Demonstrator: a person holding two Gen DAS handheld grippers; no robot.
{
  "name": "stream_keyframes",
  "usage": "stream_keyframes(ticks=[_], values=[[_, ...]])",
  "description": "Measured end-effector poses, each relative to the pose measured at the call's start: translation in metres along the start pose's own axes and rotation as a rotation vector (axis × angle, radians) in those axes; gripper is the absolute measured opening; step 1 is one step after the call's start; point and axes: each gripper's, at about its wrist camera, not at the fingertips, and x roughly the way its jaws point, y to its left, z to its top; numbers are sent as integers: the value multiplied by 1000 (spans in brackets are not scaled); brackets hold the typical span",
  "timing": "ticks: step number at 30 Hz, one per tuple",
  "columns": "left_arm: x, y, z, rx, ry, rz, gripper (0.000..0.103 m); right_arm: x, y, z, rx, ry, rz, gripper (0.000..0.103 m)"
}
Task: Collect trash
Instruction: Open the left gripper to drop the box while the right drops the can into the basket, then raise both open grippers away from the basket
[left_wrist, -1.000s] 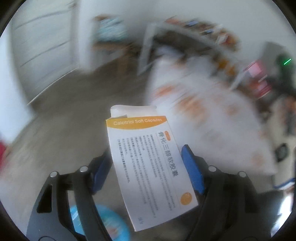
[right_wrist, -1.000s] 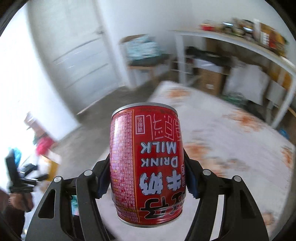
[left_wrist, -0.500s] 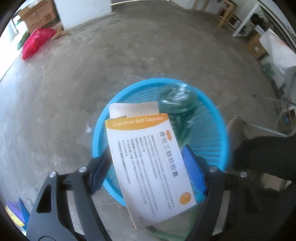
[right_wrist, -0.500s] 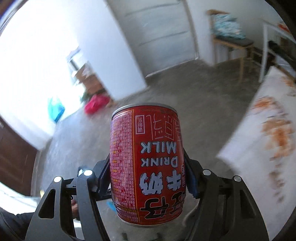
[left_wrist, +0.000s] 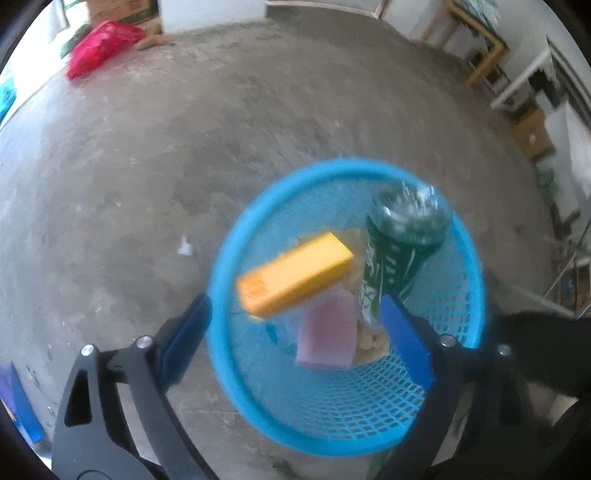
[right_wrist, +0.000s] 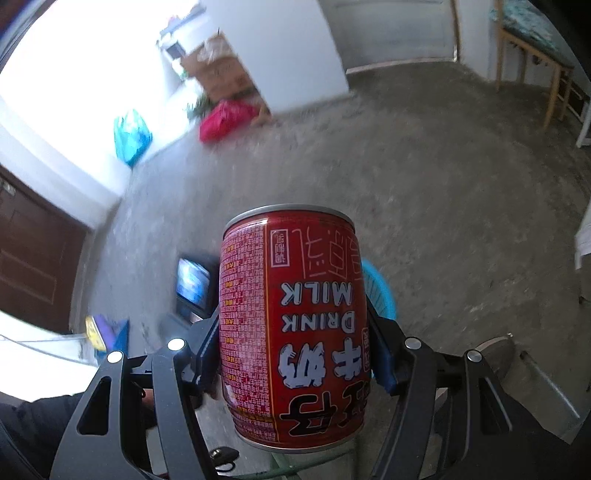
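Bare grey concrete floor spread wide on the upper and left sides of the left wrist view, with clutter only at its margins: a red plastic bag by the far wall, wooden furniture legs at upper right. The round blue plastic mesh basket stood on that floor directly under the left hand-held gripper, its rim passing between the two blue pads. The left hand-held gripper's jaws were opening and gripped nothing; the orange-ended cardboard medicine box hung loose and tilted between and beyond the pads, touching neither, over the basket's mouth. Inside the basket lay a green drink can, leaning on the far wall, a pale pink packet and some pale crumpled scraps. The right hand-held gripper was clenched on a red barrel-shaped metal milk-drink can, label upside down, pads pressed to both its sides. Only the right wrist view showed a brown wooden door at left, a blue bag by the bright wall, and a dark sleeve low left; the blue basket showed there merely as a sliver of rim behind the red can. Only the left view showed the basket's contents.
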Motion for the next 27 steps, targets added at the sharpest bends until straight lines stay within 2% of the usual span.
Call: stream_keyframes(ticks=[3,7,12,17,18,19,20,21,24,27], values=[[-25,25,4,-61,-63,-12,89,41,9,-9,-12,83,5,64],[-44,52,6,-124,-109,-16,89,83,12,-25,-21,184,0,64],[-50,66,4,-139,-116,-16,89,118,22,-34,-58,272,-27,64],[-50,60,3,-139,-107,-36,89,153,23,-47,-70,349,-42,65],[-49,59,3,-138,-106,-38,89,163,23,-49,-73,359,-51,69],[-49,57,3,-136,-106,-42,89,169,22,-51,-67,361,-57,79],[-50,56,2,-134,-105,-44,89,174,19,-52,-57,344,-69,98],[-50,55,2,-130,-106,-44,89,174,18,-52,-54,328,-70,97],[-52,51,0,-114,-109,-42,89,176,7,-54,-31,353,-120,97],[-53,47,0,-100,-108,-40,89,160,-1,-51,30,309,-105,97]])
